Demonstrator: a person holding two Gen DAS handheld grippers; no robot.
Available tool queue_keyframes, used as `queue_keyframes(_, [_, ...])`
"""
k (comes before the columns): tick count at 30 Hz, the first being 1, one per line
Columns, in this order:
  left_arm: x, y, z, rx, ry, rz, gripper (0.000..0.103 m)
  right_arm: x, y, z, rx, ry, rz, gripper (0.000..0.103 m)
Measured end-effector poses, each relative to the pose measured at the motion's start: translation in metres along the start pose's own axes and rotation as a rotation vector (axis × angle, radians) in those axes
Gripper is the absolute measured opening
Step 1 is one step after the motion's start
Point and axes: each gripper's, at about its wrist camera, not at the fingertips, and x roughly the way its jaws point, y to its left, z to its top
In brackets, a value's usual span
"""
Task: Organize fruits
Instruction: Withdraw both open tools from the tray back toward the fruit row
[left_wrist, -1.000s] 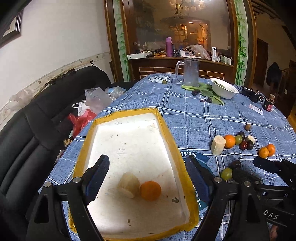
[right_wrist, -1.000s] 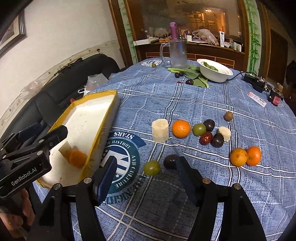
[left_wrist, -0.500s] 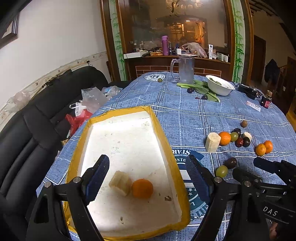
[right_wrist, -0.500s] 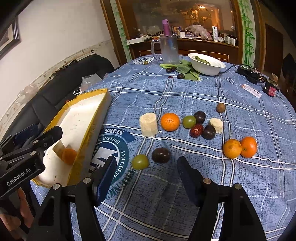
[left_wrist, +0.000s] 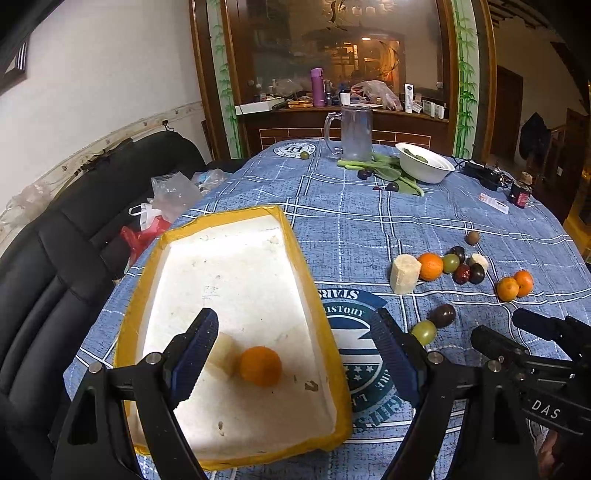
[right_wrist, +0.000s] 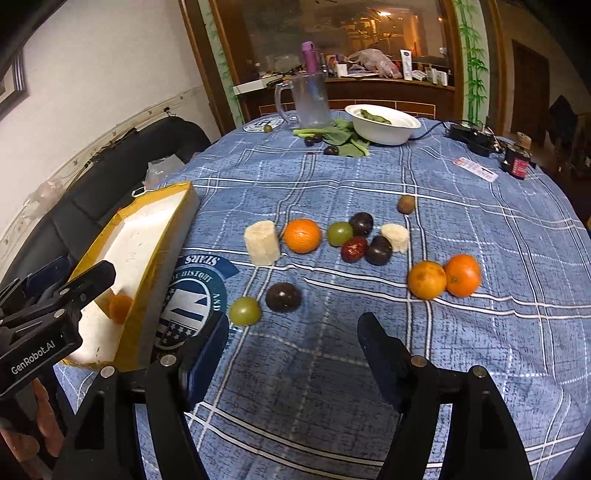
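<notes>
Orange (left_wrist: 259, 365) and pale chunk (left_wrist: 224, 353) sit in yellow-rimmed foam tray (left_wrist: 291, 243), near left on desk (right_wrist: 480, 332): sorted. Loose fruit right of tray: green grape (right_wrist: 244, 311), dark plum (right_wrist: 283, 296) nearest. Left hand-held gripper (left_wrist: 295, 345) over tray, jaws apart, empty. Right hand-held gripper (right_wrist: 293, 341) apart, likely lining up grape. Labels: "GenRobot.AI", "DAS"; cloth reads "STARS".

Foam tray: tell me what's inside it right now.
The foam tray holds an orange and a pale chunk beside it, near the front. The left gripper's finger covers part of the chunk and some tray floor, so anything under it is hidden.
</notes>
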Motion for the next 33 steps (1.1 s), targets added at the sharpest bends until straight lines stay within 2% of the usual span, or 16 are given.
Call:
queue_keyframes(6, [-0.006, 0.003, -0.001, -0.012, -0.015, 0.021, 0.084, -0.001, 0.02, 0.003, -0.046, -0.004, -0.006, 0.077])
queue_keyframes(9, [-0.013, 0.022, 0.0, -0.058, -0.038, 0.072, 0.086, -0.003, 0.047, 0.01, -0.099, -0.013, 0.029, 0.077])
queue_keyframes(12, [-0.017, 0.046, -0.001, -0.129, -0.046, 0.088, 0.088, -0.002, 0.073, 0.011, -0.164, -0.012, 0.058, 0.077])
queue_keyframes(17, [-0.019, 0.068, -0.006, -0.192, -0.06, 0.141, 0.088, -0.005, 0.085, -0.003, -0.216, -0.023, 0.034, 0.077])
queue_keyframes(21, [-0.024, 0.062, -0.005, -0.171, -0.077, 0.132, 0.088, -0.01, 0.061, -0.007, -0.167, -0.022, 0.008, 0.077])
queue_keyframes(33, [-0.032, 0.015, 0.0, -0.063, -0.1, 0.052, 0.089, -0.034, -0.058, -0.014, 0.044, -0.033, -0.152, 0.078])
